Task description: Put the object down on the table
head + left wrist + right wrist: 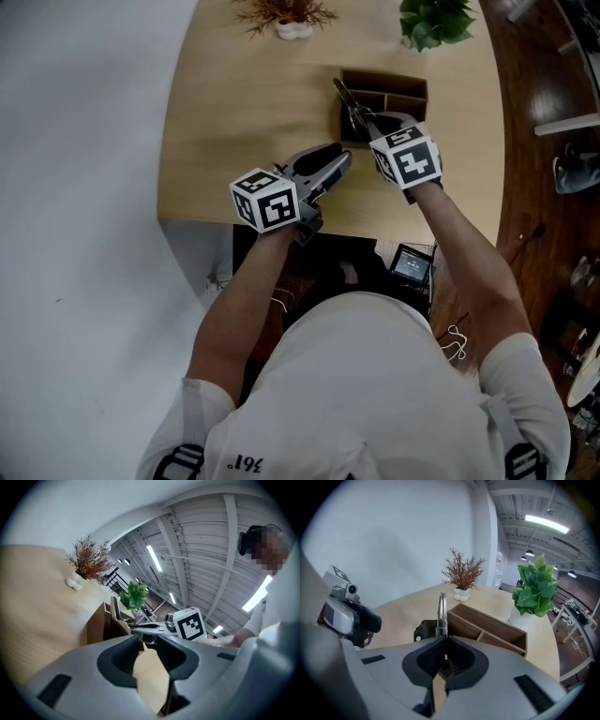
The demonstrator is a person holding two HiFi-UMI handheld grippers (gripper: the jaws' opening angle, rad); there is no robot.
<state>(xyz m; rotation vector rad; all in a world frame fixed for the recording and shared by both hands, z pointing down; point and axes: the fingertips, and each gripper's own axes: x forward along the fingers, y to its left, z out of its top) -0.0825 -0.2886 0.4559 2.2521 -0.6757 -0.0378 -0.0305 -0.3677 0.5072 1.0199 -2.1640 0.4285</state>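
Note:
My right gripper [362, 118] is shut on a slim metal tool [343, 97] that has a spring and a black plate. The tool sticks up and forward out of the jaws in the right gripper view [441, 612], above the near left corner of a brown wooden box [490, 629]. In that view the right gripper [442, 638] has its pads pressed together on the tool's lower end. My left gripper [343, 165] hovers over the light wooden table [234, 112], just left of the right one. Its jaws [148, 642] stand slightly open with only table showing between them.
The two-compartment box [405, 90] sits on the table's far right part. A dried reddish plant in a white pot [292, 16] and a green potted plant [434, 21] stand at the far edge. The table's near edge lies just behind the grippers, with dark floor to the right.

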